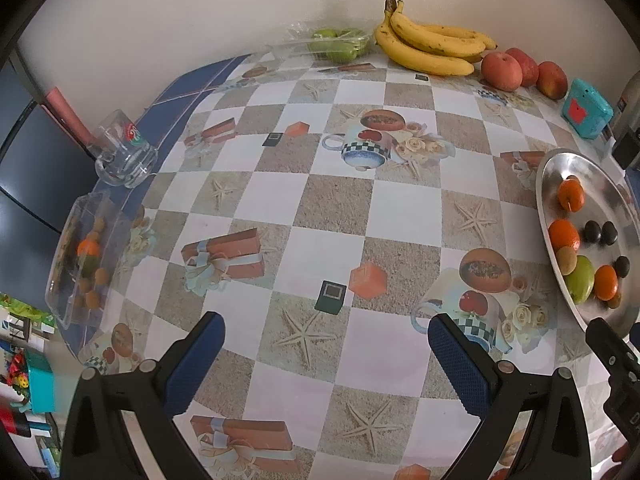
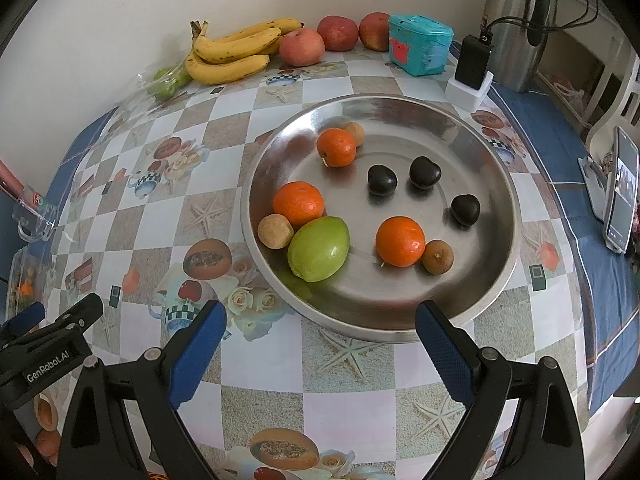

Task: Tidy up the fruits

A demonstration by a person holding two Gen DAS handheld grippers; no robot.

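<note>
A round steel plate (image 2: 480,152) holds three oranges (image 2: 400,241), a green mango (image 2: 319,249), three dark fruits (image 2: 425,172) and three small brown fruits (image 2: 275,231). My right gripper (image 2: 320,320) is open and empty, just in front of the plate's near rim. My left gripper (image 1: 326,332) is open and empty above the checkered tablecloth; the plate (image 1: 560,168) lies to its right. A clear plastic box (image 1: 86,256) with an orange and small brown fruits sits at the table's left edge. Bananas (image 1: 432,46), red apples (image 1: 502,71) and bagged green fruits (image 1: 338,44) lie at the back.
A glass mug (image 1: 124,150) stands at the left edge. A teal box (image 2: 420,44), a charger (image 2: 472,64) and a steel thermos (image 2: 516,24) stand at the back right. A phone on a stand (image 2: 622,192) is at the far right.
</note>
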